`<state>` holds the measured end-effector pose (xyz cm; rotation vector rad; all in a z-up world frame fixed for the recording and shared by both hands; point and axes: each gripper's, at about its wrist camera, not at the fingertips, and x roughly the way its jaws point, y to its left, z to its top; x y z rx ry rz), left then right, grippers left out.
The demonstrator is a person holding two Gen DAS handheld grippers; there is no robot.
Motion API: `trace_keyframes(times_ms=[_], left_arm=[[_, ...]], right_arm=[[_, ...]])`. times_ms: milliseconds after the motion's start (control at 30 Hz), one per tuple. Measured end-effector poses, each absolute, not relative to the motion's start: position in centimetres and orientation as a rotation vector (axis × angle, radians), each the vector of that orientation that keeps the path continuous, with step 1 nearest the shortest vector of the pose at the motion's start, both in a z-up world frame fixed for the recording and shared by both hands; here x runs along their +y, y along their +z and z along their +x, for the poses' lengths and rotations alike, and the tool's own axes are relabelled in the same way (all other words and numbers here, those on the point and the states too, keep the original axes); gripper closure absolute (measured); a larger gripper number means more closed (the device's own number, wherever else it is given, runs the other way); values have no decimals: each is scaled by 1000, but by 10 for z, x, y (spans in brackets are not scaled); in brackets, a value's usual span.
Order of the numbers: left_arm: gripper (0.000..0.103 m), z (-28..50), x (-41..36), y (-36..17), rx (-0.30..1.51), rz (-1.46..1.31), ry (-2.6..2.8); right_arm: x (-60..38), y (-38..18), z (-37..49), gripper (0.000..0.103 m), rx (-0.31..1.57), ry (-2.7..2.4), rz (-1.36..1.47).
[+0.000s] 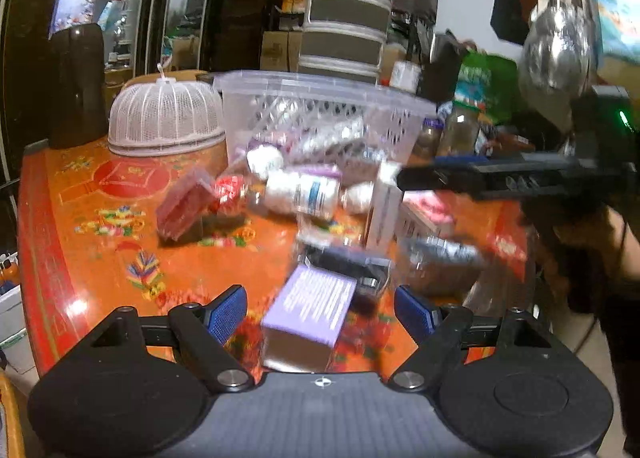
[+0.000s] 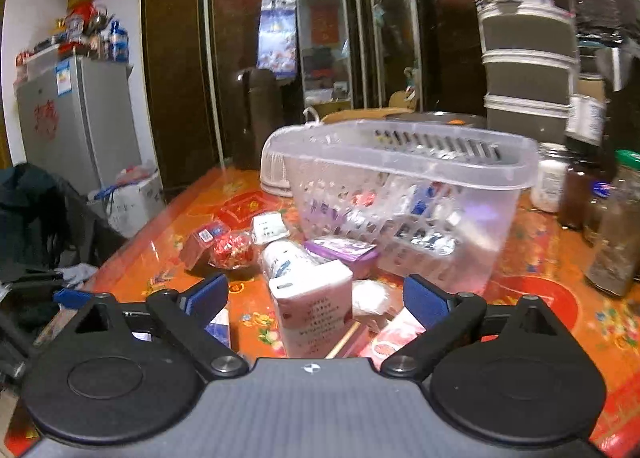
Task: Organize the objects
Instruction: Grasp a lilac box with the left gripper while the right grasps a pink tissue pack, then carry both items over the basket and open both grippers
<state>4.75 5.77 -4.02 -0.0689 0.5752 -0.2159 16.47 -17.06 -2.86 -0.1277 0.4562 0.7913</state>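
Orange patterned table (image 2: 532, 258), cluttered. We see left gripper (image 1: 320, 312) spread around purple box (image 1: 310, 308) (pads apart from it); right gripper (image 2: 316, 298) spread around pink-white carton (image 2: 314, 306). Clear basket (image 2: 404, 194) behind, part-filled.

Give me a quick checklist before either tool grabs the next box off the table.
1. Left tool open: ok.
2. Purple box lies between its fingers, untouched: ok.
3. Right tool open: ok.
4. Pink box stands between its fingers: ok.
5. Clear basket has room on top: ok, already partly filled.
6. Left view sharp enough to judge: not ok, blurred.
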Motion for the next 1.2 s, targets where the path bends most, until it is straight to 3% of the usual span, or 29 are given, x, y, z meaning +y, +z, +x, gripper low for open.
trace_keyframes(times_ms=[200, 333, 400, 833, 1033, 1200], left_arm=[[27, 45, 59, -50, 573, -70, -217], [47, 51, 60, -51, 581, -79, -216], [54, 54, 59, -52, 586, -81, -212], [55, 53, 77, -28, 455, -164, -185], [55, 74, 79, 30, 312, -161, -237], [55, 156, 62, 99, 272, -157, -297]], right_arm=[[-160, -41, 165, 19, 502, 818, -153], [-159, -43, 170, 47, 527, 824, -147], [-160, -43, 170, 47, 524, 825, -137], [-189, -7, 154, 48, 379, 820, 1], [-222, 38, 155, 48, 269, 759, 51], [-206, 81, 214, 48, 256, 650, 1]])
